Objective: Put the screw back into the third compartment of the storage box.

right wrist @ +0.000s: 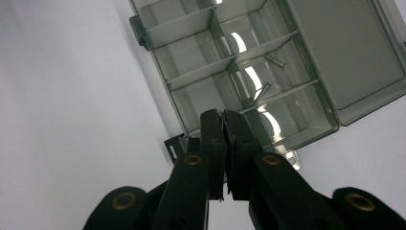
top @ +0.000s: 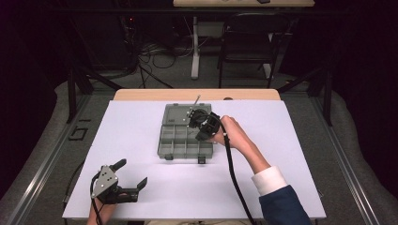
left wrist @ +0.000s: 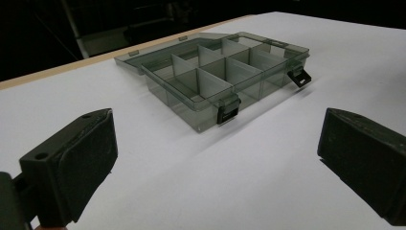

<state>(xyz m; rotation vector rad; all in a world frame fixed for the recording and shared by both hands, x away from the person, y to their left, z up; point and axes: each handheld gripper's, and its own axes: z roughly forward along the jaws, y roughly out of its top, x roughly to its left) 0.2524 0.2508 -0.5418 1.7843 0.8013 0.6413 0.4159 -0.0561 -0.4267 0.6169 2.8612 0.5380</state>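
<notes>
Black right hand-held gripper [right wrist: 223,115] pinched closed over compartment box [right wrist: 268,72]; left hand-held gripper [left wrist: 215,158] wide.

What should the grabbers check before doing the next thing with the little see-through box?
1. Lid of the box lying open: ok.
2. Right gripper above the compartments: ok.
3. Something held in the right gripper: cannot tell; its jaws are shut, with only a thin glint between them.
4. Two small metal pins lying inside one compartment: ok.
5. Left gripper open and apart from the box: ok.
6. Front latches undone: ok.
</notes>
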